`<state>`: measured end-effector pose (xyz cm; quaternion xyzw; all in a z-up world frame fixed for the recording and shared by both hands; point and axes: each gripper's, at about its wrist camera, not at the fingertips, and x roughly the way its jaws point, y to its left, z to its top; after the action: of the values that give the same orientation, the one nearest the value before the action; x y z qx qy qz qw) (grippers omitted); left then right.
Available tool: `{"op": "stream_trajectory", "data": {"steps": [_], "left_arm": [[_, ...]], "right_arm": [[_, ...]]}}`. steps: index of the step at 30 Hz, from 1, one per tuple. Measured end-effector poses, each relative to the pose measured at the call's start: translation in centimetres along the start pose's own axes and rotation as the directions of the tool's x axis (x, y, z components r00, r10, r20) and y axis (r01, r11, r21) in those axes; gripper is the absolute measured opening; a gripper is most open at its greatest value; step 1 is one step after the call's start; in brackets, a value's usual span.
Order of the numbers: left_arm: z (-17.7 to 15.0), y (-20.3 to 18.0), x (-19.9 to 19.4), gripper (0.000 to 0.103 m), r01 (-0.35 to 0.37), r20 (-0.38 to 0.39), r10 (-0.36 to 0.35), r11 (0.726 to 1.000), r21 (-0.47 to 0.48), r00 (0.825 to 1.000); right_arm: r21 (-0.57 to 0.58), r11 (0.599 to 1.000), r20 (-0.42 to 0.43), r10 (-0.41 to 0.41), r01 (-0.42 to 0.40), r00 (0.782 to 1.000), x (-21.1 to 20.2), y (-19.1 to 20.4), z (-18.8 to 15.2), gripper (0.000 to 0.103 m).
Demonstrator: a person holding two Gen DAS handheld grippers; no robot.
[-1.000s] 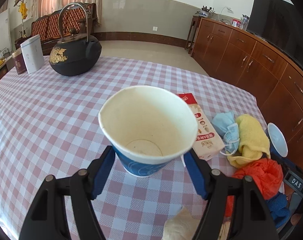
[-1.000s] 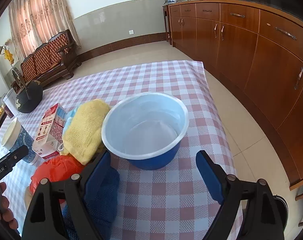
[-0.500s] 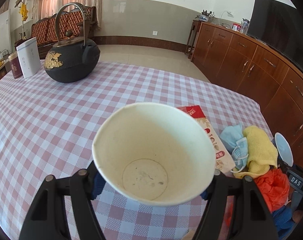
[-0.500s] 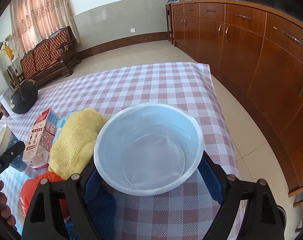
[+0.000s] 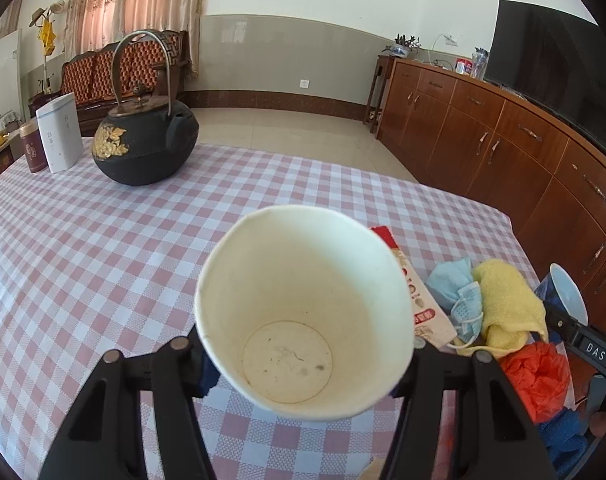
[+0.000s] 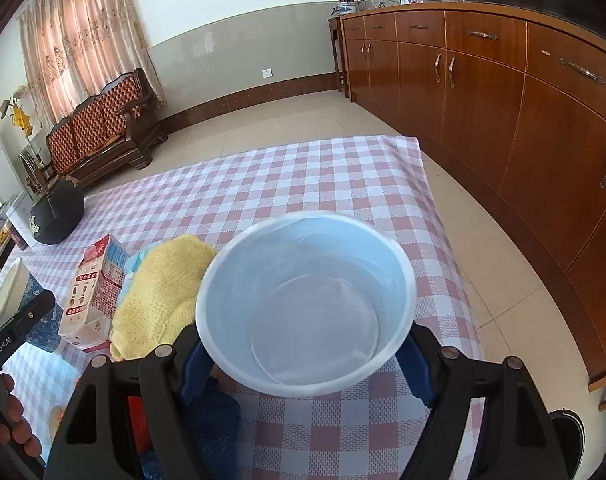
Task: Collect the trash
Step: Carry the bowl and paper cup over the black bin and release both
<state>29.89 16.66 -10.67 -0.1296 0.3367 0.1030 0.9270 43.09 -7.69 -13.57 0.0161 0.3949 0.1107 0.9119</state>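
My left hand-held gripper [image 5: 303, 364] pinches the paper cup [image 5: 303, 316], my right hand-held gripper [image 6: 303, 364] clamps the blue bowl [image 6: 307, 300]; thin walls could buckle and either slip onto the surface [image 5: 103, 248]

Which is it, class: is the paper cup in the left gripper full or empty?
Empty: the paper cup shows its bare, faintly stained bottom.
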Motion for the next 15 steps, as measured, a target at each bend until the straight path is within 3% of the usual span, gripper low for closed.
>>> {"op": "stream_trajectory", "data": {"steps": [15], "left_arm": [[-1.1, -1.4, -6.1, 0.061, 0.072, 0.019, -0.073, 0.997, 0.024, 0.997]], "right_arm": [[0.021, 1.000, 0.064, 0.015, -0.017, 0.998, -7.6, -0.9, -1.7, 0.079]]}}
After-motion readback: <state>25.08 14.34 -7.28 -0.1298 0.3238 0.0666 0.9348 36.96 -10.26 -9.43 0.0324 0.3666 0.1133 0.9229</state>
